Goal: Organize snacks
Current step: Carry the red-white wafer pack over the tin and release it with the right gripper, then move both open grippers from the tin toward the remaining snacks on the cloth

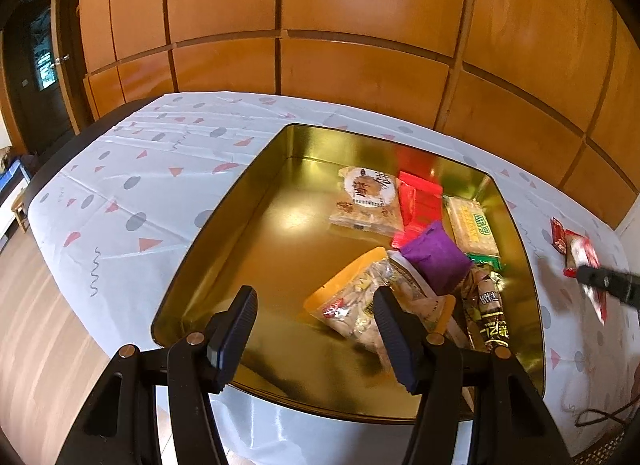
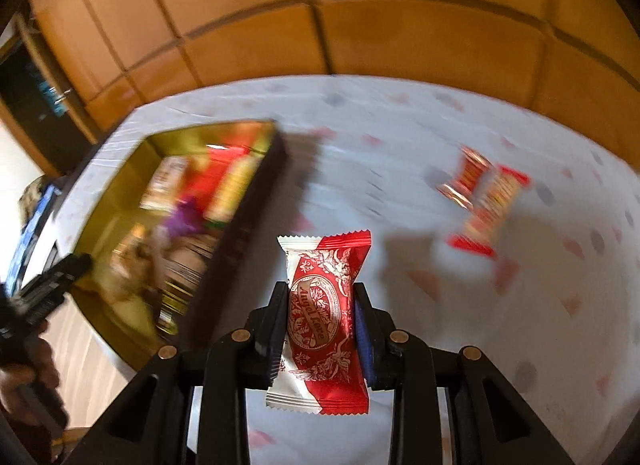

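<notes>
Gripping a red-and-white snack packet (image 2: 320,321) flat between its two pads, the right gripper (image 2: 320,329) holds it clear of the patterned tablecloth (image 2: 400,145), to the right of the gold tin (image 1: 224,209). The packet stands roughly upright in the jaws, with both crimped ends protruding above and below the pads. The left gripper (image 1: 316,329) hangs over the near edge of the tin with its jaws spread wide and nothing between them. To complete this step well, the right gripper should likely carry the packet over the tin's dark right wall with enough clearance that the lower crimped end does not catch the rim, then lower it onto the bare gold floor on the left side rather than onto the pile. The pile occupies the right half: a purple pouch (image 1: 436,261), a round-labelled biscuit pack (image 1: 368,201), red wrappers (image 1: 420,201) and a yellow-edged bag (image 1: 352,301). Release should come only once the packet is low inside. Two more red sweets (image 2: 480,197) lie on the cloth well apart from the tin. The right wrist view is heavily blurred, so the tin's contents and those sweets cannot be read there. The left view cuts off the tin's near wall behind its own fingers.
</notes>
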`<state>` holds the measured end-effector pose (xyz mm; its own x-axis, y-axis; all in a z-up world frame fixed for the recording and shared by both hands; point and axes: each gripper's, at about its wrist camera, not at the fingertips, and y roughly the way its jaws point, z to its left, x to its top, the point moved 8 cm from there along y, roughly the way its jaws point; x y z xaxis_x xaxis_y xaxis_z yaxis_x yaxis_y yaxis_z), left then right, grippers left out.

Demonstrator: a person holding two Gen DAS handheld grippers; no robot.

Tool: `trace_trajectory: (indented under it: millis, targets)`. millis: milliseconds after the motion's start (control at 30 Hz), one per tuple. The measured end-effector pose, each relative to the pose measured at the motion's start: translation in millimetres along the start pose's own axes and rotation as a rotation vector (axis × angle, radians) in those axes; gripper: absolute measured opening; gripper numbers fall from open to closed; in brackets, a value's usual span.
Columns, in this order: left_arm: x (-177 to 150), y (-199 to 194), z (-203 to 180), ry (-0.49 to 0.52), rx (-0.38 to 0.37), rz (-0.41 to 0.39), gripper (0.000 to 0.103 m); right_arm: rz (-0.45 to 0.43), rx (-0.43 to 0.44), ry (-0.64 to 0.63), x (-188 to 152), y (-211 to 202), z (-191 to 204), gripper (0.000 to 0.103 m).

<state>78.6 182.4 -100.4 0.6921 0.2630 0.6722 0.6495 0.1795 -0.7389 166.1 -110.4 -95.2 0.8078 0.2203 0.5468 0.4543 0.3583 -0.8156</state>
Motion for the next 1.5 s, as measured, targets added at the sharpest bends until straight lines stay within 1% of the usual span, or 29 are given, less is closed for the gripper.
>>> trace_trajectory:
  millis: [200,267,333,400,433,467,533,667,767,867,933,1000,1033,1133,1200,1367,1500]
  targets:
    - [0,3,8,-0.04,-0.017,0.021,0.061,-0.041,0.056,-0.072,44,10,65,0.031]
    - [0,4,9,-0.037,-0.019,0.023,0.06,-0.046,0.07,-0.072,57,21,81,0.031]
    - [-1,3,9,-0.026,-0.018,0.026,0.06,-0.037,0.08,-0.057,68,40,94,0.033]
    - [-2,3,8,-0.008,-0.019,0.023,0.06,-0.027,0.063,-0.068,71,55,100,0.033]
    - [-3,3,7,-0.002,-0.018,0.023,0.06,-0.008,0.051,-0.071,69,62,101,0.033]
    - [-3,4,6,0.001,-0.018,0.023,0.06,0.013,0.053,-0.066,65,69,102,0.033]
    - [-3,6,4,0.004,-0.022,0.025,0.06,0.019,0.069,-0.063,58,71,102,0.033]
    - [-3,5,-5,0.014,-0.026,0.025,0.06,0.0,0.057,-0.086,45,58,97,0.033]
    - [-4,3,-9,0.026,-0.028,0.024,0.06,-0.034,0.02,-0.13,39,42,94,0.033]
    - [-4,0,-12,0.036,-0.025,0.019,0.06,-0.066,-0.003,-0.164,35,26,90,0.04]
    - [-3,-2,-14,0.041,-0.024,0.015,0.06,-0.089,-0.03,-0.19,33,16,86,0.042]
    - [-3,-6,-16,0.049,-0.023,0.006,0.06,-0.105,-0.062,-0.213,30,7,79,0.051]
    - [-3,-6,-17,0.052,-0.024,0.004,0.06,-0.109,-0.076,-0.221,28,4,75,0.051]
    - [-2,-11,-22,0.066,-0.031,-0.005,0.06,-0.115,-0.105,-0.236,22,-3,63,0.054]
    - [-1,-14,-26,0.078,-0.036,-0.012,0.06,-0.12,-0.14,-0.249,19,-8,52,0.062]
    - [-1,-18,-34,0.104,-0.04,-0.02,0.06,-0.143,-0.227,-0.291,16,-24,21,0.072]
    - [-2,-20,-40,0.118,-0.041,-0.021,0.06,-0.156,-0.292,-0.278,19,-37,-11,0.073]
